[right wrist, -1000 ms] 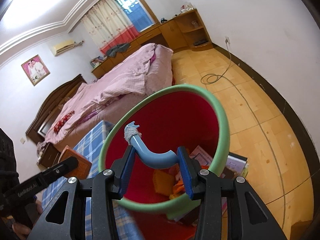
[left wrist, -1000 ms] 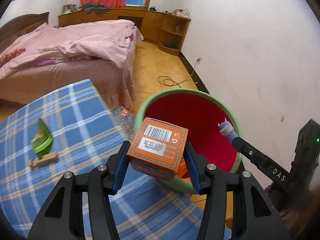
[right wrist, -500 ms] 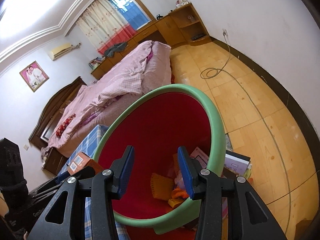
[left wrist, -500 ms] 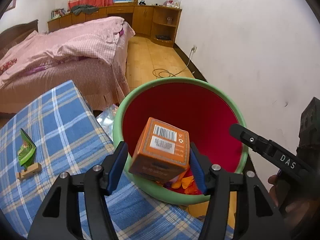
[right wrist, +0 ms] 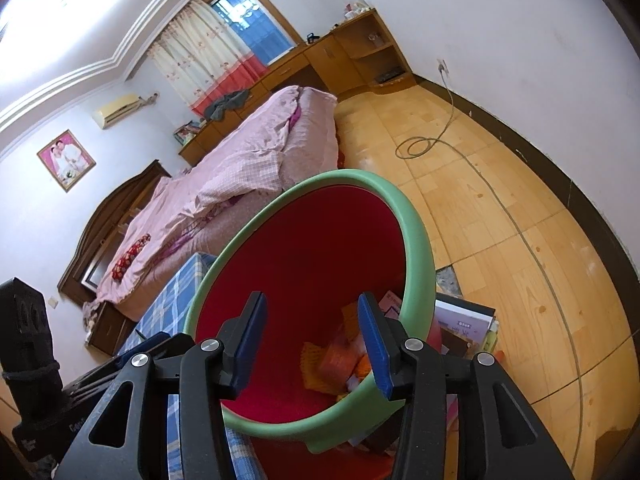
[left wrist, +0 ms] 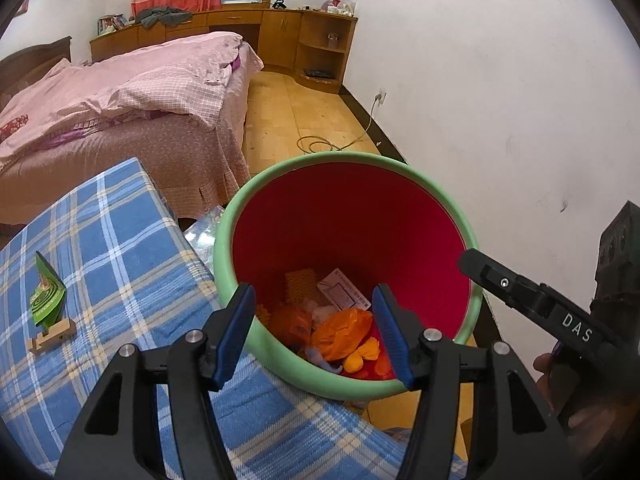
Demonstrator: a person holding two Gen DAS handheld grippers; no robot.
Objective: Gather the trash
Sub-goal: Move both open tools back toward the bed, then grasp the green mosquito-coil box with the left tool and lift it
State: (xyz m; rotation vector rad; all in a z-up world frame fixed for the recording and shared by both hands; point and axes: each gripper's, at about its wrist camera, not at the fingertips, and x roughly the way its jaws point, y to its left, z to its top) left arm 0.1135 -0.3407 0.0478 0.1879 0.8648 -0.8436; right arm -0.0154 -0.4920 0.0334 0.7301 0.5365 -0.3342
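- Bin (left wrist: 224, 248) — green outside, red inside — stands on the floor, its rim against the edge of the blue checked cloth (left wrist: 112, 240) that covers the table.
- Inside the bin, at the bottom, lies the trash: an orange box (left wrist: 294, 322), an orange plastic bag (left wrist: 344, 332), a white printed card (left wrist: 344, 292) and a yellow ridged piece (left wrist: 300, 282).
- The left gripper (left wrist: 314, 330) hangs over the near rim of the bin; its jaws have just been opening and now stand apart with nothing between the blue pads (left wrist: 236, 332) — the orange box lies in the bin below them.
- The right gripper (right wrist: 312, 340) hangs over the bin as well, its jaws apart and empty; they too have just opened a little further.
- On the cloth, well away from the bin, a green folded card (left wrist: 48, 300) stands upright in a small wooden holder (left wrist: 52, 336).
- Beside the bin, on the side away from the table, books (right wrist: 464, 320) lie stacked on the wooden floor (right wrist: 500, 200).
- Beyond the bin stands a bed with a pink cover (left wrist: 120, 92).
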